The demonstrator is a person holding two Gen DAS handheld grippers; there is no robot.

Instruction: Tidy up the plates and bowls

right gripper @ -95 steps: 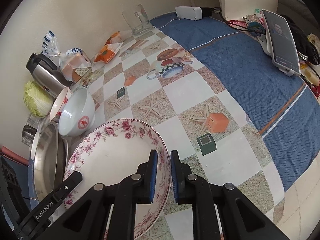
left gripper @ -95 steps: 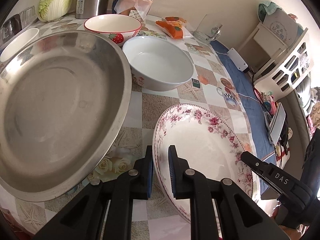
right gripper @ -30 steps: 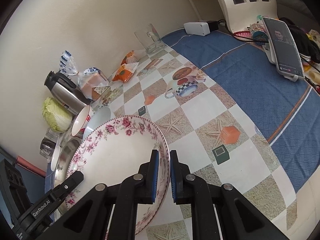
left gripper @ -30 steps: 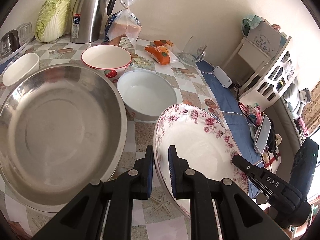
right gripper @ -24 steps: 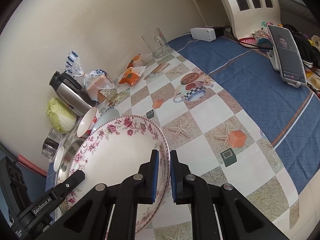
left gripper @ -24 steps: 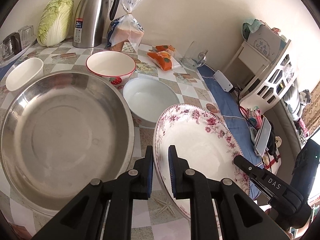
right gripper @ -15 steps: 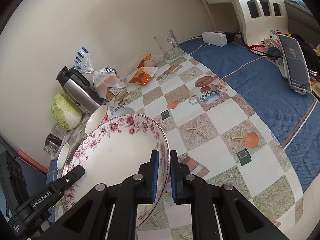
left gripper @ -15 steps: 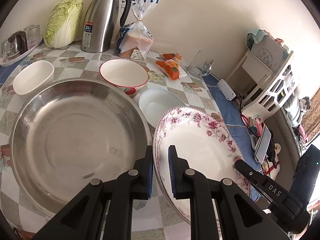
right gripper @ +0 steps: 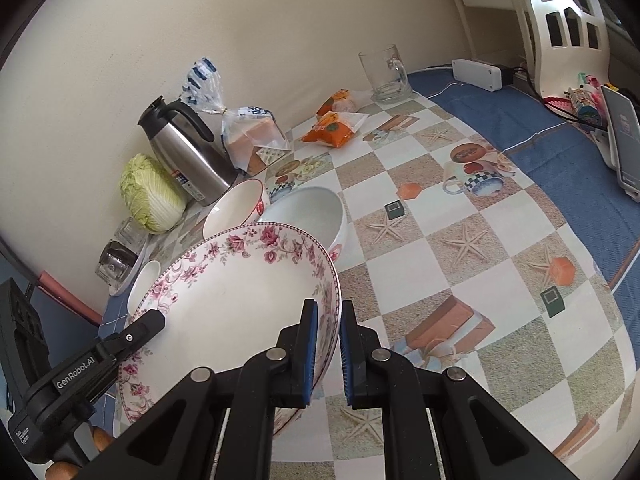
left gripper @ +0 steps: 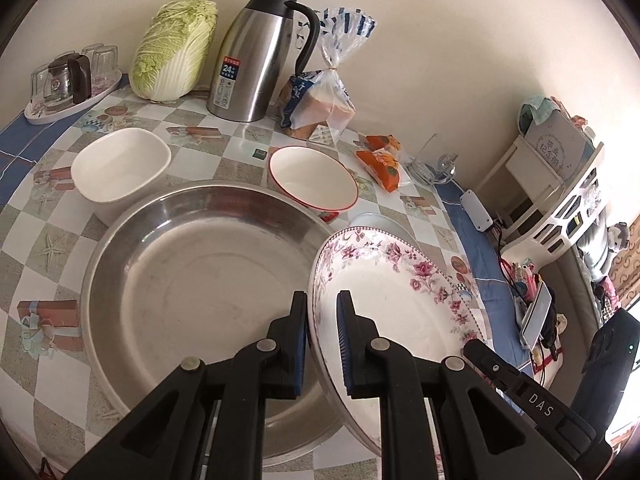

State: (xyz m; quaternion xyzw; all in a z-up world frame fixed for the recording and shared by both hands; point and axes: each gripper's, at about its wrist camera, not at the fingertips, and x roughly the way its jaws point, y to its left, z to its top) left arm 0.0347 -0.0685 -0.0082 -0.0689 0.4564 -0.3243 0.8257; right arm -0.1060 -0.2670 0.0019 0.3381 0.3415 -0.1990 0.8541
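A floral-rimmed plate (left gripper: 400,292) (right gripper: 240,300) is held in the air between both grippers. My left gripper (left gripper: 322,344) is shut on its left rim. My right gripper (right gripper: 328,352) is shut on its right rim. Below, a large steel basin (left gripper: 192,280) sits on the table, its right edge under the plate. A red-rimmed bowl (left gripper: 312,180) (right gripper: 236,208), a plain white bowl (right gripper: 308,212) largely hidden behind the plate in the left wrist view, and a white rectangular dish (left gripper: 120,166) stand behind.
A steel thermos (left gripper: 260,52), a cabbage (left gripper: 172,48), bagged bread (left gripper: 320,96), orange snack packs (left gripper: 380,160) and a glass mug (right gripper: 386,74) line the wall. A tray of glasses (left gripper: 68,84) is at far left. A phone (right gripper: 624,140) lies on the blue cloth.
Both grippers have lifted the floral plate well up off the table. The view has risen, and the plate now hangs partly over the steel basin's right edge.
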